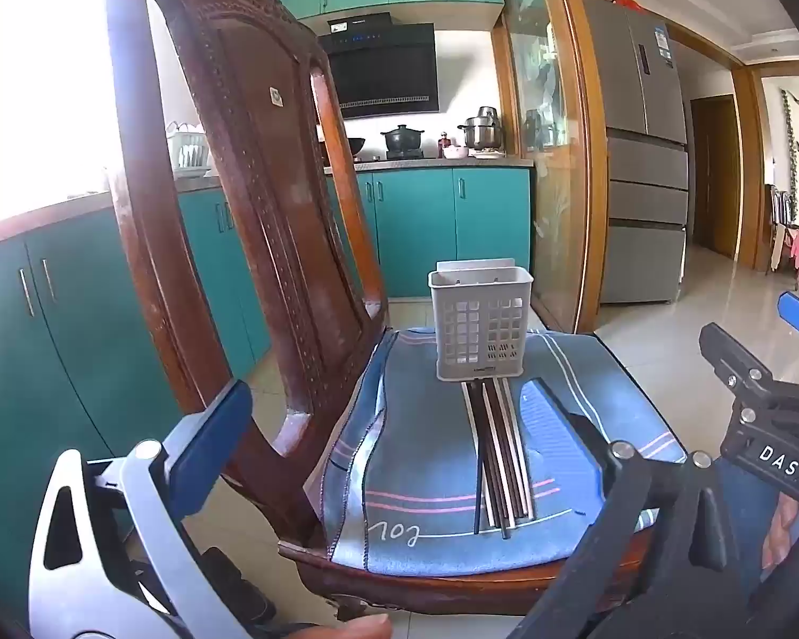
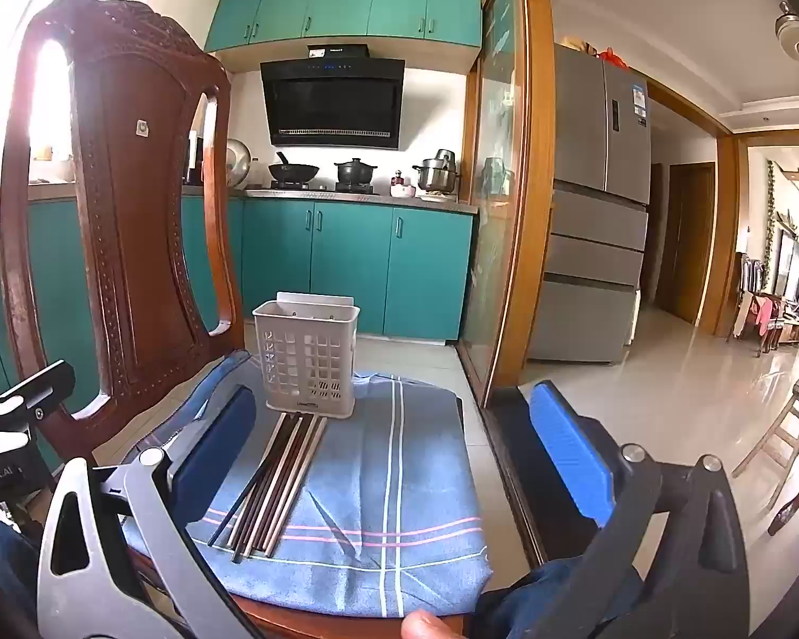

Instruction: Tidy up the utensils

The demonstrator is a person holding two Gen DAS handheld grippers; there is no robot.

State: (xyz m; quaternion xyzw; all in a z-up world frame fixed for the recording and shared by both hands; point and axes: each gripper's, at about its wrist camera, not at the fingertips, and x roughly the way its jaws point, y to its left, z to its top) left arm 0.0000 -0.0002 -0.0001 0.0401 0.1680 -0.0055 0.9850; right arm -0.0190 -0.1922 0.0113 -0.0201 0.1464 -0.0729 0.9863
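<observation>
Judging progress: nothing sorted yet. Chopsticks (image 1: 498, 458) lie flat in a loose bundle on the blue cloth (image 1: 415, 458) covering the wooden chair (image 1: 250, 202) seat, far ends touching or just short of the base of the grey slotted holder (image 1: 479, 319). Holder stands upright at the far side of the seat, toward the chair back; it looks empty through the slots, though its interior is not fully visible. Remaining, by my reading: pick up the sticks, stand them in the holder.

Left gripper (image 1: 389, 442): spread wide, holding nothing, blue pads either side of the seat, hovering near the seat's near-left edge, aimed forward at the bundle. Right gripper (image 2: 394, 452): also spread wide and empty, hovering above the near edge of the seat, bundle lying low and left between its pads in the right wrist view. Neither touches the chopsticks. Right gripper body is visible at the right edge of the left wrist view, so the two sit side by side.
</observation>
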